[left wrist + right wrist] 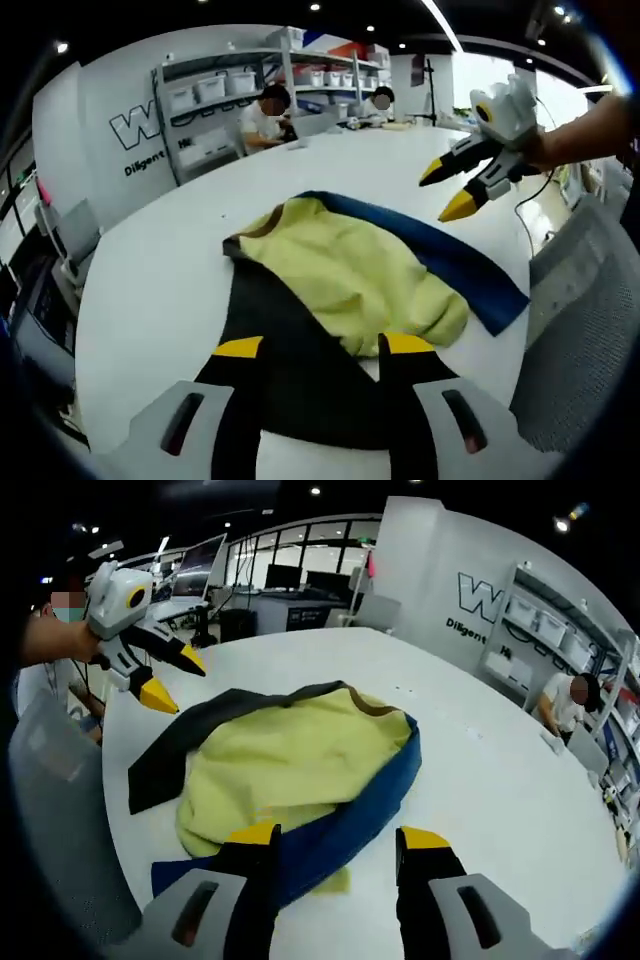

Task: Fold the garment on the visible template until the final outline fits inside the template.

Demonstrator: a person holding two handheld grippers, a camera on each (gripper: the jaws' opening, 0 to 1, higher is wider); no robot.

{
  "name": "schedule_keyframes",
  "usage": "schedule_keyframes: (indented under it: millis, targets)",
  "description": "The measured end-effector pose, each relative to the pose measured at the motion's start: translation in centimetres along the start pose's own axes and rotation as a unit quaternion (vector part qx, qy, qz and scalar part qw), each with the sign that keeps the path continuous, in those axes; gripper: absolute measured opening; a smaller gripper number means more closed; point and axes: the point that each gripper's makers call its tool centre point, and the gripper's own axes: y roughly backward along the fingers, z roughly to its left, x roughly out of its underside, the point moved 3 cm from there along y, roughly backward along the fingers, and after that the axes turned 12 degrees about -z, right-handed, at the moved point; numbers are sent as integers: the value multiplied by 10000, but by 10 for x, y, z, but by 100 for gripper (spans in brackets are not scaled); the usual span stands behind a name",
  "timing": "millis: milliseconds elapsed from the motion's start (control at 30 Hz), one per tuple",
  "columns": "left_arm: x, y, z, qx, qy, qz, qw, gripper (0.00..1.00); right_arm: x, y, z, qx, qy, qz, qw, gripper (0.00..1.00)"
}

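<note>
White table (500,760) bears yellow garment (285,755); both claws gape wide, holding nothing.

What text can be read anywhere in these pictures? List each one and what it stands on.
"W", start of large outlined lettering, rest hidden: white wall, also.
"Diligent", smaller line beneath, cut off: same wall.
Labels on the shelf bins: too small to read.
The garment and both grippers carry no readable text.
</note>
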Motion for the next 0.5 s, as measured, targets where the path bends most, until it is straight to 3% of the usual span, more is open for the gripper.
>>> schedule_keyframes:
  millis: [233,500]
  targets:
    - [14,9,-12,29,-13,137,9999,48,9,11,10,-36,76,77,9999,44]
    - [34,15,-28,83,67,528,9985,51,27,21,27,-172,-28,365,9992,41]
